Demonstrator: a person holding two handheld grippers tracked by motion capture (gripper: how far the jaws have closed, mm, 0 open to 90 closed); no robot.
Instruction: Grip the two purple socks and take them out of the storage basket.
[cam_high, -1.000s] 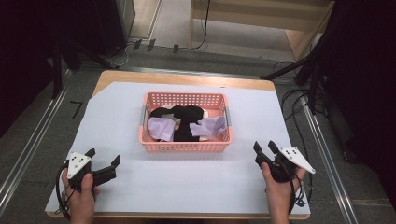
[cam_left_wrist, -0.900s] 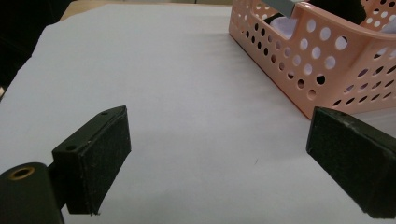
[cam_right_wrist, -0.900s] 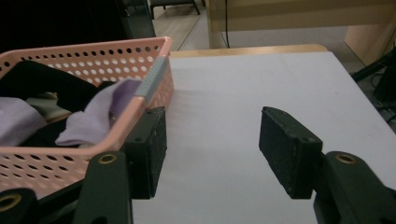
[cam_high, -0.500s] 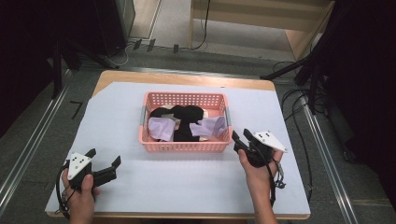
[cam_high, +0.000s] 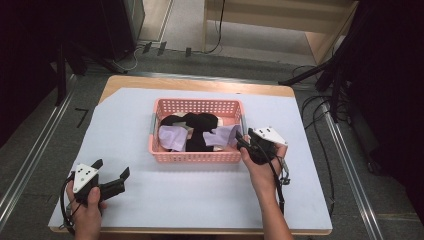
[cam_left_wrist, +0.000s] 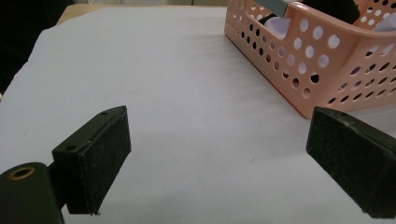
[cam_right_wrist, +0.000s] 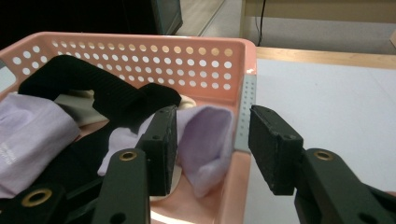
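Socks, lilac and black, lie heaped in a pink perforated basket (cam_high: 195, 156) at the middle of the white-covered table (cam_high: 200, 200). The right gripper (cam_high: 243, 142) sits at the basket's right end, jaws moderately spread; in the right gripper view they straddle a lilac sock (cam_right_wrist: 205, 140) that stands up against the basket's end wall, one jaw inside the basket beside the sock, the other out over the rim, neither pressing it. A black sock (cam_right_wrist: 88, 88) lies behind. The left gripper (cam_high: 111, 171) rests at the near left of the table, well apart from the basket, jaws wide and empty.
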